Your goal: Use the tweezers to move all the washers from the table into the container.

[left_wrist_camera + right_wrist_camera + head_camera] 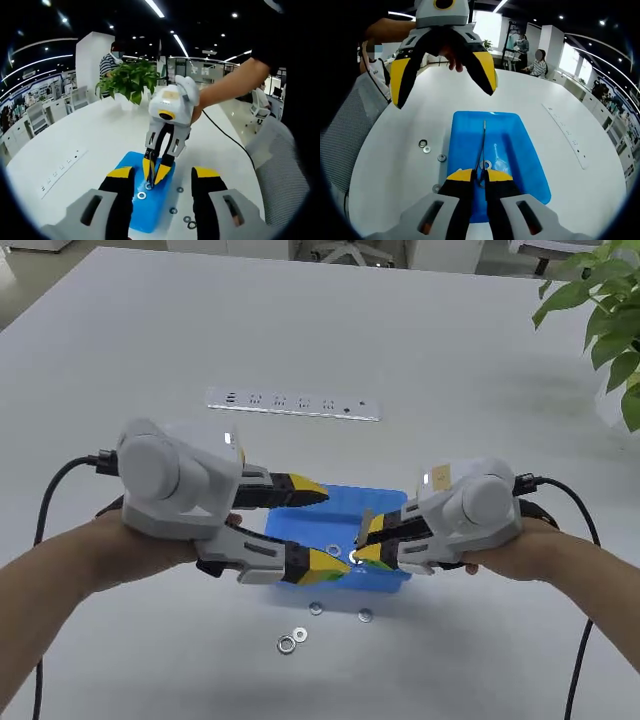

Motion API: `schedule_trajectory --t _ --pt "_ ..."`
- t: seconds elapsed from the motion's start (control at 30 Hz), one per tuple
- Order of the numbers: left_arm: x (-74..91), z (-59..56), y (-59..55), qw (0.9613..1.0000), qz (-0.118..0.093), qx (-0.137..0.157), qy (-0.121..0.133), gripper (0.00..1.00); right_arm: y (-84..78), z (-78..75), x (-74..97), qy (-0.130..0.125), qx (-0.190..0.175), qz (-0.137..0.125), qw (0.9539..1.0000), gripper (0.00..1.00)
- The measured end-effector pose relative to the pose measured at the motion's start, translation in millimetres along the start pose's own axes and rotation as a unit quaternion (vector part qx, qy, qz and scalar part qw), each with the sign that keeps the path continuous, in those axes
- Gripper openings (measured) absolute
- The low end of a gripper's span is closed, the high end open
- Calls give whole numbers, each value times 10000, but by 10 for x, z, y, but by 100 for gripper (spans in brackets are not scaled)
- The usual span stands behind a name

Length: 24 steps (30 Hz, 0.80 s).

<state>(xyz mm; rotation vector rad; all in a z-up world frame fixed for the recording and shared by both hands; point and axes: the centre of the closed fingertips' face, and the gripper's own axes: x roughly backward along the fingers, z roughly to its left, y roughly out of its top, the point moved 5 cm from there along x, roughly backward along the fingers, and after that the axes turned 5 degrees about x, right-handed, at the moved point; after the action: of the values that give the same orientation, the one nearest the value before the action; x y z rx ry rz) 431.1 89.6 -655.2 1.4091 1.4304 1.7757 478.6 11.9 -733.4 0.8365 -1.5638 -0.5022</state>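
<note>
The blue container (388, 508) lies between both grippers, with a washer (333, 550) inside it. My right gripper (362, 545) is shut on thin metal tweezers (483, 145) that point along the container (520, 150) above its floor; I see nothing in their tip. One washer (487, 164) rests in the container near my right jaws (480, 176). My left gripper (322, 528) stands open over the container's left end, nothing between its jaws (162, 181). Several loose washers (300, 634) lie on the table in front of the container, also seen as washers (423, 143).
A white power strip (295, 403) lies farther back on the white table (150, 350). A green plant (605, 320) stands at the right edge. Cables trail from both grippers. People sit at desks in the background.
</note>
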Motion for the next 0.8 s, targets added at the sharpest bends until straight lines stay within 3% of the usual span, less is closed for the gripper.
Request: schedule_trajectory --t 0.27,0.8 --pt "-160 76 40 9997 78 -204 -71 28 2 2 0 -1 27 -21 10000 9" --pt "-389 196 39 9987 267 -387 -200 14 2 5 -13 29 140 -59 9999 9"
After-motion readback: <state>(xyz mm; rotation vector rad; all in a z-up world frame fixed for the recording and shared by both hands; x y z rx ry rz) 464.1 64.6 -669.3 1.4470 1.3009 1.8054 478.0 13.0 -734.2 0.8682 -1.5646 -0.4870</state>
